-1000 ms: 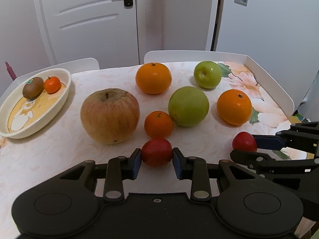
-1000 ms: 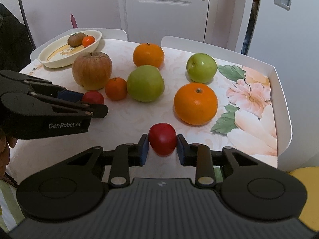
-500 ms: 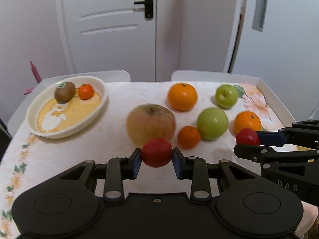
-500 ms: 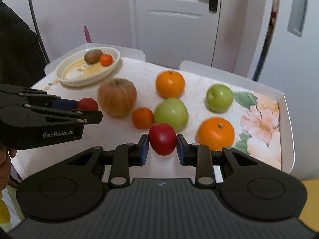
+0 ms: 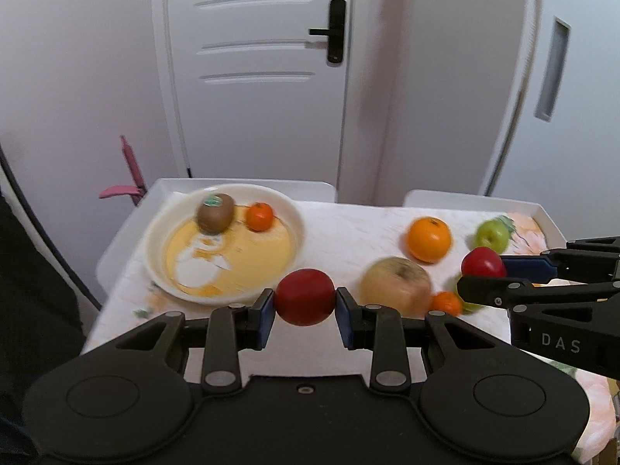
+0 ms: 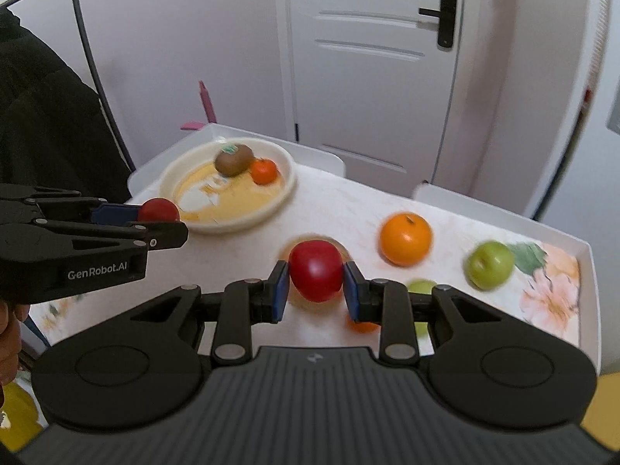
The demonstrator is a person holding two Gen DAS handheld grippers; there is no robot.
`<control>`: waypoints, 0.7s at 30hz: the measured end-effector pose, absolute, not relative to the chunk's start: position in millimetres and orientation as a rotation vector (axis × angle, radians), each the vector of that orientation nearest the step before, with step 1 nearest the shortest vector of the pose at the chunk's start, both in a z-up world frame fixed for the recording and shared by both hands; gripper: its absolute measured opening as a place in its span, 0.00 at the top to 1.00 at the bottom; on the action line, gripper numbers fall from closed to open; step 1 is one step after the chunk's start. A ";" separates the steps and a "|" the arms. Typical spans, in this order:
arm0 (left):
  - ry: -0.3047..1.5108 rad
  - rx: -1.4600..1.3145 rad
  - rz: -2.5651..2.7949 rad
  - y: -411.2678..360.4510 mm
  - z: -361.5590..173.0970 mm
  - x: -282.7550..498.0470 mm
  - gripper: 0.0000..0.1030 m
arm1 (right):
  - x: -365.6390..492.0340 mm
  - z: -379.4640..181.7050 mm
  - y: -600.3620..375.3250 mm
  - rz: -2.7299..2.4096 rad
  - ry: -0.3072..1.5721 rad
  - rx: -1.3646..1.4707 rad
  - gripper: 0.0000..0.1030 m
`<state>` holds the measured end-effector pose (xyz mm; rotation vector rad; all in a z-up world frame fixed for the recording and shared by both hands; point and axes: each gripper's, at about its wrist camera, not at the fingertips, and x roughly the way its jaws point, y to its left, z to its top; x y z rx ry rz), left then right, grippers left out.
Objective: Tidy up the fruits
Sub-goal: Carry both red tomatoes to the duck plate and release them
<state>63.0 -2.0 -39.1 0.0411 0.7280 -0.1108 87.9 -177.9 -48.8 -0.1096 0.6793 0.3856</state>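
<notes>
Both grippers — left gripper [image 5: 305,297], right gripper [image 6: 316,271] — each clamping a red fruit, have lifted toward the bowl [image 5: 288,209] — drop-off likely next.

Left black two-finger tongs [image 5: 305,314] angled downward, blue-padded fingers [image 5: 264,317] clamped on a small round red fruit [image 5: 305,297]. Right black two-finger tongs [image 6: 316,288] likewise tilted down, blue pads [image 6: 279,290] pinching a second small round red fruit [image 6: 316,269]. Both sets held side by side, tips well apart, clear above the counter. Bare hand [image 6: 9,329] glimpsed behind the left tongs' body, at the right view's edge.
</notes>
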 end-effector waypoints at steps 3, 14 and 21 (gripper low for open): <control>0.725 0.041 -0.098 19.0 -32.4 73.5 0.64 | 98.2 -42.3 -156.3 0.393 0.672 -0.102 0.57; 0.733 0.066 -0.099 82.7 -32.6 137.5 0.64 | 151.0 -40.1 -90.0 0.378 0.676 -0.081 0.57; 0.769 0.094 -0.122 106.8 -50.9 183.9 0.64 | 186.3 -52.8 -65.4 0.345 0.705 -0.069 0.57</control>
